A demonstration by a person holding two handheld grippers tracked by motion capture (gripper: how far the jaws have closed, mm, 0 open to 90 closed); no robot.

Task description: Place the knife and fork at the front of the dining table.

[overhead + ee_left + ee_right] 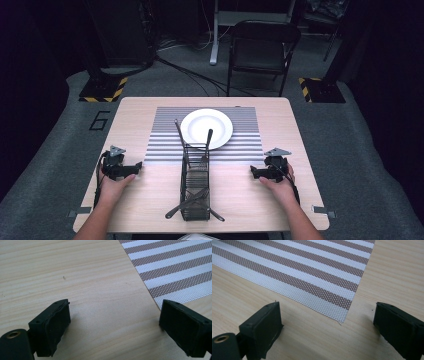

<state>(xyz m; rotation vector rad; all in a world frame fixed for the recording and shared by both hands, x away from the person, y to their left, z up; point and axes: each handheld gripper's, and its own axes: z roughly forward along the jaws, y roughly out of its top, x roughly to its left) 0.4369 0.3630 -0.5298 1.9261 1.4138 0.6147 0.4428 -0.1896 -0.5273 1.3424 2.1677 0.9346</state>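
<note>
From the high view, the table (150,107) carries a striped placemat (165,145) with a white plate (206,128) on its far half. A wire rack (195,192) stands in the middle, reaching from the near edge of the placemat toward the person. Black utensils (192,201) lie crossed in its near end and others lean upright at its far end, one tipped over the rim of the plate. The layout suggests a place setting: the rack sits central so either hand can reach it, and the plate waits on the placemat. The left gripper (137,168) and right gripper (253,172) rest low on the wood on either side of the rack, well apart from it and pointing inward, probably a ready stance.

In the left gripper view, the jaws stand wide apart with nothing between them but bare table (95,290). A corner of the placemat (175,267) lies ahead to the right.

In the right gripper view, the jaws are likewise spread and empty. The near corner of the placemat (312,272) ends just ahead of the gap, with wood (397,275) around it, so this gripper is aimed low across the table.
</note>
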